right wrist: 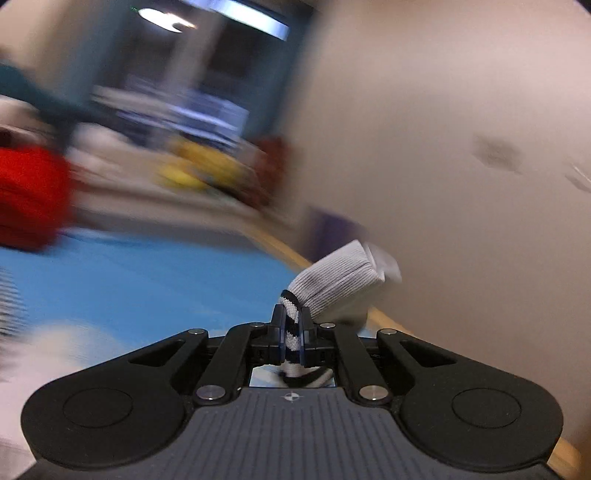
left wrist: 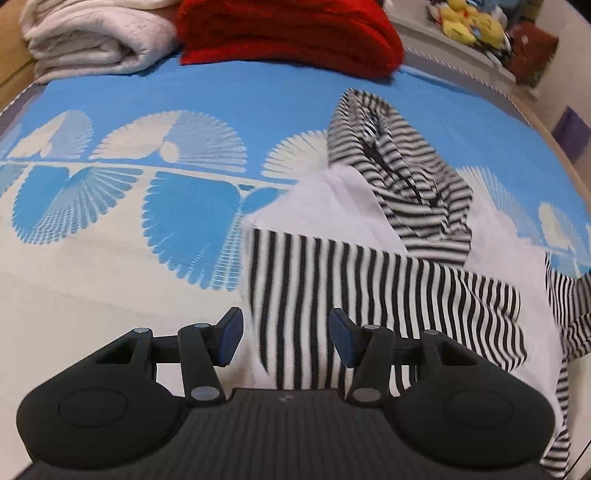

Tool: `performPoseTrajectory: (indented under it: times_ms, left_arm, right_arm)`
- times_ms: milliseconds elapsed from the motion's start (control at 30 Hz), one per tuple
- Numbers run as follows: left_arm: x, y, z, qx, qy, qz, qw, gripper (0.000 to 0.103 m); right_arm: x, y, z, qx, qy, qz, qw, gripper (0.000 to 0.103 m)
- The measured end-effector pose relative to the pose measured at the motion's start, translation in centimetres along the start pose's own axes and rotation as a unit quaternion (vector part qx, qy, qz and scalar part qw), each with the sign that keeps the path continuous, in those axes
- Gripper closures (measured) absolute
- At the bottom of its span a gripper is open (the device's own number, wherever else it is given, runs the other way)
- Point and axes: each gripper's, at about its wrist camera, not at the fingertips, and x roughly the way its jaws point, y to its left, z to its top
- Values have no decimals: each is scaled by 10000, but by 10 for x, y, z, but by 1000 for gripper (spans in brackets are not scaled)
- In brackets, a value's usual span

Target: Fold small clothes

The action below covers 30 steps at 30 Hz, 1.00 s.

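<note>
**A:** Left wrist view: left gripper point(left wrist: 286, 338) was spread, nothing between its blue pads point(left wrist: 229, 338), hovering over the striped hooded garment point(left wrist: 388, 236). State of the garment?

**B:** It lay rumpled at centre-right of the frame on the blue-and-white bedspread point(left wrist: 147, 110), hood towards the upper right. A red blanket point(left wrist: 288, 33) and a white blanket point(left wrist: 96, 40) sat folded along the top edge.

**A:** Right gripper point(right wrist: 291, 328)?

**B:** Pressed together, pinching the garment's grey ribbed cuff point(right wrist: 332, 280) at lower centre. Background badly blurred.
</note>
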Motion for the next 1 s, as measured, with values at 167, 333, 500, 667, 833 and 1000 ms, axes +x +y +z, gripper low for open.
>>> performPoseTrajectory:
  times_ms: [167, 333, 500, 667, 833, 1000]
  left_arm:
    - [-10, 25, 8, -420, -58, -108, 9990, 46]
    - [-16, 41, 11, -652, -50, -284, 9975, 46]
    - [-12, 47, 12, -847, -47, -433, 9955, 52]
    - [13, 40, 4, -980, -83, -943, 9907, 79]
    - [60, 29, -8, -1181, 186, -969, 9881, 79]
    - [88, 23, -9, -1254, 313, -752, 9888, 74]
  right_arm:
    - [-105, 150, 5, -520, 111, 3748, 9256, 83]
    - [-148, 219, -52, -1278, 2273, 5203, 8132, 70]
    - [-153, 191, -30, -1669, 2438, 4560, 8395, 53]
    - [-103, 140, -38, -414, 2903, 3352, 8953, 45]
    - [-50, 100, -76, 790, 3828, 2371, 8894, 47]
    - [-20, 75, -100, 905, 4112, 1809, 8888, 47]
